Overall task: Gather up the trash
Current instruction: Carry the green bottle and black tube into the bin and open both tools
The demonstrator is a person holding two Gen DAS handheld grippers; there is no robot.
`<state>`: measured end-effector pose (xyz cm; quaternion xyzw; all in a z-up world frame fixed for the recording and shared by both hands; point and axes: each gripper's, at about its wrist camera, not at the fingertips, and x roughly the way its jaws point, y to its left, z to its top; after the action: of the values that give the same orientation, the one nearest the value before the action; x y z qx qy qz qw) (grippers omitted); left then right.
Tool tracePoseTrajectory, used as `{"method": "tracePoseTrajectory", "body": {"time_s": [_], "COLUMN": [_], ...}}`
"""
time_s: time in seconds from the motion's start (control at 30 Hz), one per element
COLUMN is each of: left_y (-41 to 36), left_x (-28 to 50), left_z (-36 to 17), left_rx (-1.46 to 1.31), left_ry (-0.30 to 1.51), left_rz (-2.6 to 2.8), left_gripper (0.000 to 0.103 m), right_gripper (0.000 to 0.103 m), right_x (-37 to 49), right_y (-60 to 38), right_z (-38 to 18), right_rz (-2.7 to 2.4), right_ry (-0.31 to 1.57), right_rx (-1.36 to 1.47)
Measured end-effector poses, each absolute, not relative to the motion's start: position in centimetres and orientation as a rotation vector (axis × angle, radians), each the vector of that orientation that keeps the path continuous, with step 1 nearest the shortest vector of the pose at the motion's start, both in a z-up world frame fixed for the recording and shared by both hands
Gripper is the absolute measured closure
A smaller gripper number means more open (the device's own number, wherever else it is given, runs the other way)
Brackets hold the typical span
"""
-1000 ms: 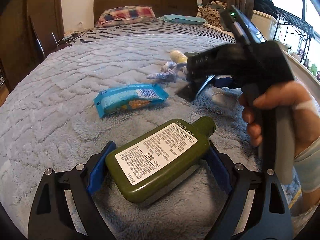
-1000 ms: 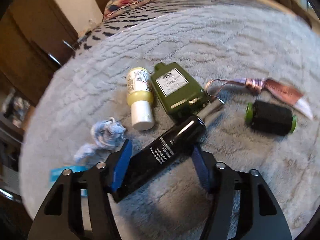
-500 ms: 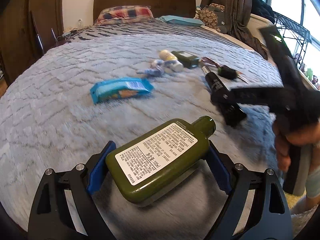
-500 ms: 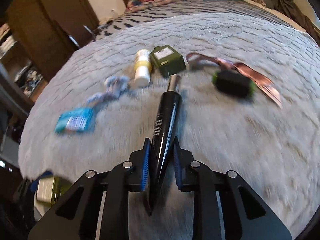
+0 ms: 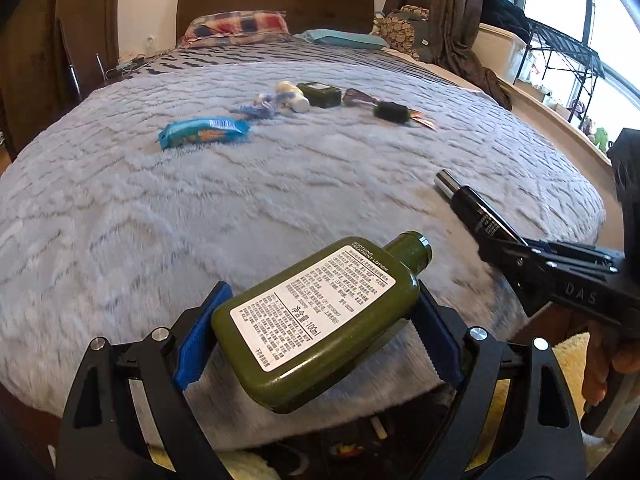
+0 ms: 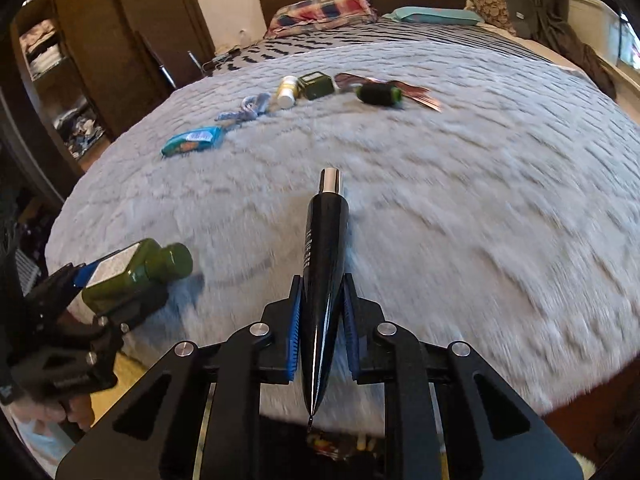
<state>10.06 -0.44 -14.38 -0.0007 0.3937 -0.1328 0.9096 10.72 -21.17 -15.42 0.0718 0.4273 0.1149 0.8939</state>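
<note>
My left gripper (image 5: pixel 316 328) is shut on a green lotion bottle (image 5: pixel 320 320) with a white label, held above the near edge of the bed. It also shows in the right wrist view (image 6: pixel 132 270). My right gripper (image 6: pixel 320 320) is shut on a black tube (image 6: pixel 324 256) with a silver cap; it also shows in the left wrist view (image 5: pixel 476 210). Far on the blanket lie a blue snack packet (image 5: pixel 202 132), a blue rag (image 5: pixel 260 104), a yellow bottle (image 5: pixel 292 94), a second green bottle (image 5: pixel 320 94), a black spool (image 5: pixel 390 112) and a ribbon wrapper (image 5: pixel 360 96).
The grey furry blanket (image 5: pixel 280 184) covers a bed with a wooden headboard (image 5: pixel 276 0) and pillows. A dark wardrobe (image 6: pixel 100 52) stands left. A windowsill with a rack (image 5: pixel 560 60) runs along the right. Dark floor clutter lies below the bed edge.
Both grippers have pulled back from the trash items toward the near edge of the bed, each keeping its item. The right gripper closed on the black tube and lifted it off the blanket.
</note>
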Motion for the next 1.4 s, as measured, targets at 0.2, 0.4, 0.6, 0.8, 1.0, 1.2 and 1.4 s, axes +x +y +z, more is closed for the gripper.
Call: {"method": "tracePoseTrajectory", "body": {"time_s": [0.2,0.4,0.6,0.8,1.0,1.2,1.4], "left_y": [-1.6,-2.2,-3.5,-4.4,-4.4,-4.6,-4.9], "left_x": [6.3,2.7,0.0,-0.7,0.1,0.7,1.0], "left_z": [-13.9,-13.8,-16.7,-21.3,-25.8,-29.2,-31.0], "left_rx": [0.0,0.014,0.038,0.059,0.094,0.103,0.096], "left_ry": [0.804,0.813,0.912,1.051,1.176,1.272,1.327], "left_rz": [-0.305,-0.34,-0.374,-0.391,-0.372,-0.375,-0.401], "left_gripper": [0.019,0.019,0.019,0.019,0.019,0.019,0.019], "right_gripper": [0.084,0.084,0.084,0.084,0.084,0.084,0.083], "right_x": [6.4,1.8,-0.8,-1.6,-1.1,-0.2,0.5], "right_y": [-22.3,-22.9,-22.5,-22.0,-21.9,-22.5,-22.4], "right_z": [-15.3,-15.1,-16.9,-21.3,-25.8,-29.4,-30.2], "right_rz": [0.25,0.249,0.257,0.272,0.256,0.24,0.23], "right_ry": [0.849,0.853,0.947,1.116,1.238,1.331,1.352], "right_rx": [0.212,0.23,0.227,0.269,0.297,0.353,0.344]}}
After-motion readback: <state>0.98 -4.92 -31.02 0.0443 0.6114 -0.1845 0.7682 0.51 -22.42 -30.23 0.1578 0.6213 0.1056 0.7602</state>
